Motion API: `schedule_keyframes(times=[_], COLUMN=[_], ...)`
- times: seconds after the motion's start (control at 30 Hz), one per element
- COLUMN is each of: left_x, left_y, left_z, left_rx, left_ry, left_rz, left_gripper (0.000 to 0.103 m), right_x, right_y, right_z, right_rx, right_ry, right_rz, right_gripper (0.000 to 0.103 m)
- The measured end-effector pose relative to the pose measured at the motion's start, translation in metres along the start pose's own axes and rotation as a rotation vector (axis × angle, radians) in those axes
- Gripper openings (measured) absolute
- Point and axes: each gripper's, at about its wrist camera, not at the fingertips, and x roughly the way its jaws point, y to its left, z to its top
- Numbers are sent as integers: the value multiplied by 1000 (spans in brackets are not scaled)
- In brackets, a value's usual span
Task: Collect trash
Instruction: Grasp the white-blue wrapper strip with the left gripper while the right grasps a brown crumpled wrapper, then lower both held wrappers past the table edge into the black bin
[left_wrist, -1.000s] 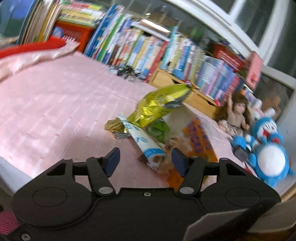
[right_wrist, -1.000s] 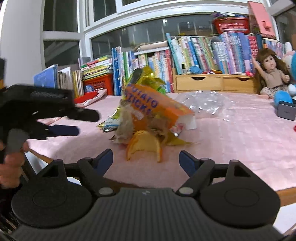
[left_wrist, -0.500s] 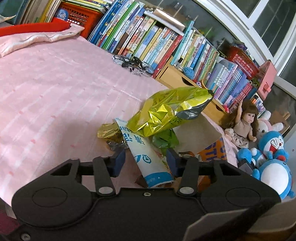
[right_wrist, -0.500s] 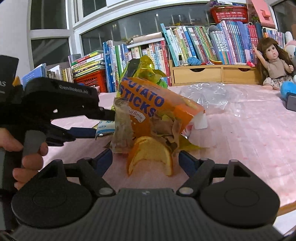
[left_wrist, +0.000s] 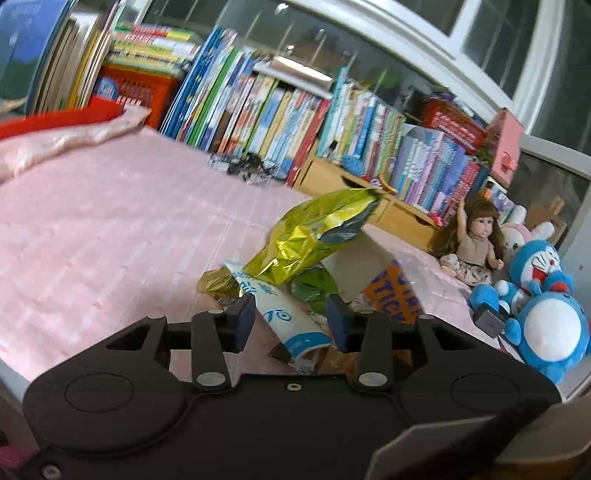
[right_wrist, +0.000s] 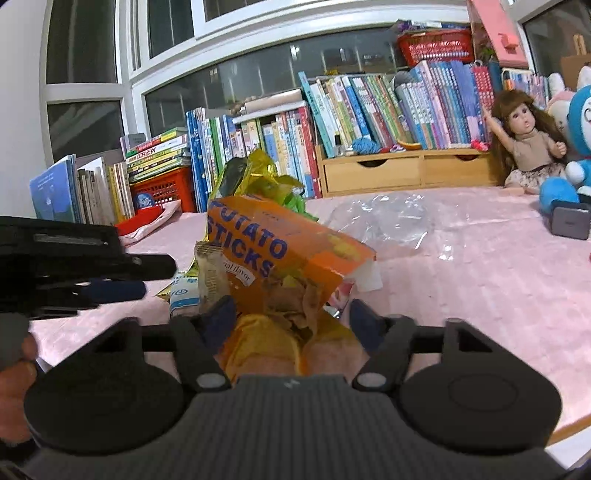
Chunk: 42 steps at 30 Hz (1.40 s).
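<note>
A heap of trash lies on the pink tablecloth (left_wrist: 110, 236): a gold foil bag (left_wrist: 314, 236), a white-and-blue wrapper (left_wrist: 295, 332), a green wrapper (left_wrist: 314, 288) and an orange "Potato Sticks" box (right_wrist: 273, 243). Orange peel (right_wrist: 266, 343) and crumpled brown paper (right_wrist: 295, 299) sit at the heap's near side. My left gripper (left_wrist: 291, 319) is open, its fingers close on either side of the white-and-blue wrapper. My right gripper (right_wrist: 291, 317) is open, straddling the peel and brown paper. In the right wrist view the left gripper's blue finger (right_wrist: 118, 290) reaches in from the left.
A clear plastic bag (right_wrist: 388, 218) lies behind the heap. Books (right_wrist: 369, 110) and a wooden drawer unit (right_wrist: 406, 170) line the back. A doll (right_wrist: 524, 140), blue plush toys (left_wrist: 546, 325) and a small grey box (right_wrist: 569, 221) stand right. The table edge (right_wrist: 569, 428) is near.
Both grippers have moved in on the heap. The left fingers have narrowed around the white-and-blue wrapper, and the right fingers have narrowed slightly around the peel.
</note>
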Motion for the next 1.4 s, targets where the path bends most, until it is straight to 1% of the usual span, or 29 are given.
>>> schedule_keyframes(times=[0.07,0.1,0.13,0.2,0.27,0.33,0.43,0.53,0.6,0.63,0.7,0.73,0.8,0.97,1.17,1.3,1.4], left_x=[-11,-14,-18,-20,-18,-13,-4,7,14,19,26,27,25,14,-5,-18,-29], left_y=[-6,-9,-12,-19,-28,-34,-42,-48,-51,-52,-53,-51,-50,-50,-44,-35,-29], left_z=[-4,-6,-10,-16,-23,-29,-31,-28,-26,-24,-21,-19,-17,-9,5,9,6], left_rx=[31,52,70,109,154,179,199,213,228,227,226,223,208,215,177,145,132], left_ry=[-5,2,13,39,67,83,73,50,48,49,45,47,39,1,-46,-51,-49], left_rz=[-16,-32,-47,-80,-101,-104,-102,-77,-65,-59,-47,-48,-50,-51,-58,-61,-62], left_gripper=[41,41,41,41,41,39,39,39,38,36,17,17,16,15,15,15,15], right_x=[2,1,1,-1,-3,-5,-10,-15,-17,-18,-20,-20,-23,-26,-30,-34,-40], right_y=[-1,-1,-3,-7,-11,-16,-21,-26,-30,-31,-33,-33,-33,-33,-35,-38,-37], right_z=[0,1,1,0,-1,-2,-3,-5,-6,-7,-8,-9,-10,-9,-7,-7,-8], right_rx=[8,13,19,34,43,52,58,59,66,69,73,74,73,74,71,83,81], right_ry=[-3,-9,-15,-24,-27,-33,-37,-35,-37,-37,-39,-40,-46,-66,-74,-68,-68], right_rz=[-5,-11,-16,-19,-25,-35,-42,-51,-52,-53,-53,-53,-54,-54,-62,-60,-54], right_gripper=[42,38,35,34,33,33,33,33,33,33,33,33,33,33,33,33,33])
